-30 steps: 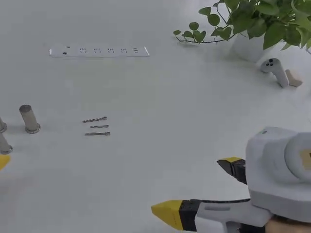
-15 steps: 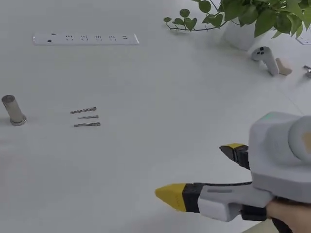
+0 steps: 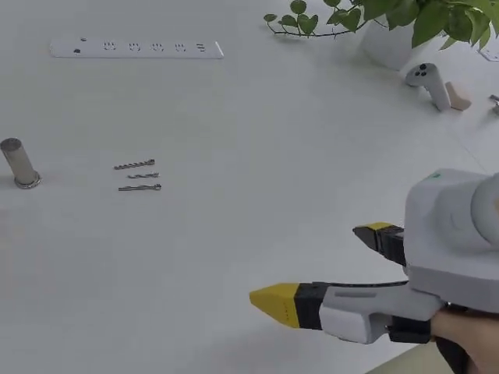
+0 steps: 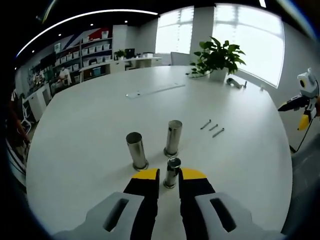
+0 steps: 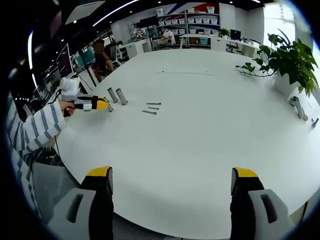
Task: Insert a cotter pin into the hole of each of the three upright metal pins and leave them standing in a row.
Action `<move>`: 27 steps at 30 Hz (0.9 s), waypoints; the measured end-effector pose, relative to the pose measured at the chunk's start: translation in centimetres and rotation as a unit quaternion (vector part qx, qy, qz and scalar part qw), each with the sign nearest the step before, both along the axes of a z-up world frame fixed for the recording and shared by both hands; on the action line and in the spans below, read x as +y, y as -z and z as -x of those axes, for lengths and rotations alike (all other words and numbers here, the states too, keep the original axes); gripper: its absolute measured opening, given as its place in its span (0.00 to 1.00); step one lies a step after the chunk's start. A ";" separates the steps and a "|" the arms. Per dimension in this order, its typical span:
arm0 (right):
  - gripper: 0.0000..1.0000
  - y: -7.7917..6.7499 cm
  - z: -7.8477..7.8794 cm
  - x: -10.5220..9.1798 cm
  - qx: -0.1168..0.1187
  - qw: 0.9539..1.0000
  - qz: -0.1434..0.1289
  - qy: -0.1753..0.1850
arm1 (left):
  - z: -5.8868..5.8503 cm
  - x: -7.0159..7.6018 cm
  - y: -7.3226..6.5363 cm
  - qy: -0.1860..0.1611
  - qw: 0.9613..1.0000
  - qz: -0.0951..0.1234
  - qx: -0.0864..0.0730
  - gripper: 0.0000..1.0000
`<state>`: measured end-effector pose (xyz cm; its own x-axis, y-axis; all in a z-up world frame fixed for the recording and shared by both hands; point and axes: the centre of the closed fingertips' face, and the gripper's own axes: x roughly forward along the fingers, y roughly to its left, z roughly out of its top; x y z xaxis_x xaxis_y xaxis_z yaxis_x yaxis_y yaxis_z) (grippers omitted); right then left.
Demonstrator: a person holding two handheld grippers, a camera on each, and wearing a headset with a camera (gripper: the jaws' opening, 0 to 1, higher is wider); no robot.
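Yellow tips of the left gripper (image 4: pixel 170 176) stand close together near the table's (image 4: pixel 90 125) edge, one to each side of a short steel pin (image 4: pixel 172 169) that stands upright between them. A thin gap shows on one side, and whether they press on it I cannot tell. Just beyond stand two taller pins (image 4: pixel 173 137), upright and apart from each other. Farther in and to the right, the three cotter pins (image 4: pixel 212 127) lie side by side on the bare top, touched by nothing. The right gripper (image 3: pixel 321 266) hangs by another stretch of the table's edge, well apart from all of these, its fingers (image 3: pixel 273 302) spread wide with nothing between them. In the head view the cotter pins lie left of that gripper, with one taller pin upright farther left. Toward the far edge lies a power strip (image 3: pixel 136 48). At the far right a white pot (image 3: pixel 386 47) holds a leafy plant (image 3: pixel 425 15), and a controller (image 3: pixel 429 82) lies on the table just beside the pot.
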<state>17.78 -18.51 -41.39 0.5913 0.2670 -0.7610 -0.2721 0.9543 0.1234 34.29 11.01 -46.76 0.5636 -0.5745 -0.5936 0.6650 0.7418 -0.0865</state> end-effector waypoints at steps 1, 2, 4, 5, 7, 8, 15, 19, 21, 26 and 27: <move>0.97 -0.1 0.0 0.1 -0.001 1.000 -0.002 -0.001 | 0.0 0.0 0.1 0.001 1.000 0.000 0.002 0.11; 0.97 -0.2 -0.1 0.3 -0.004 1.000 -0.004 -0.001 | 0.1 0.0 0.1 0.003 1.000 0.001 0.003 0.11; 0.97 -0.4 -0.2 0.4 -0.005 1.000 -0.005 -0.003 | 0.2 -0.1 0.0 0.008 1.000 0.002 0.003 0.07; 0.97 -0.5 -0.2 0.6 -0.006 1.000 -0.005 -0.005 | 0.2 -0.1 0.0 0.007 1.000 0.001 0.000 0.06; 0.97 -0.6 -0.3 0.7 -0.008 1.000 -0.004 -0.007 | 0.4 -0.1 0.0 0.011 1.000 -0.001 0.001 0.06; 0.97 -0.7 -0.3 0.8 -0.008 1.000 -0.004 -0.009 | 0.5 -0.2 0.0 0.019 1.000 -0.005 -0.003 0.06; 0.98 -1.7 -0.7 1.6 -0.021 1.000 -0.010 -0.017 | 0.7 -0.2 -0.1 0.027 0.999 -0.019 -0.017 0.05; 0.98 -2.0 -0.8 1.9 -0.026 0.999 -0.009 -0.023 | 0.4 0.2 -1.0 0.003 1.000 -0.011 -0.021 0.05; 0.98 -2.1 -0.9 2.1 -0.027 0.999 -0.010 -0.026 | 0.3 0.3 -1.3 -0.004 1.000 -0.004 -0.020 0.05; 0.98 -2.6 -1.0 2.3 -0.035 0.999 -0.014 -0.027 | 0.6 0.7 -2.1 -0.007 0.999 -0.020 -0.032 0.05; 0.98 -2.6 -1.0 2.3 -0.037 0.999 -0.014 -0.025 | 0.7 0.7 -2.3 -0.008 0.999 -0.024 -0.034 0.05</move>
<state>18.77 -16.22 -38.75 0.6305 0.3186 -0.7078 -0.3288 0.9357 0.1283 33.54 11.66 -44.43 0.6125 -0.5367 -0.5803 0.6562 0.7545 -0.0051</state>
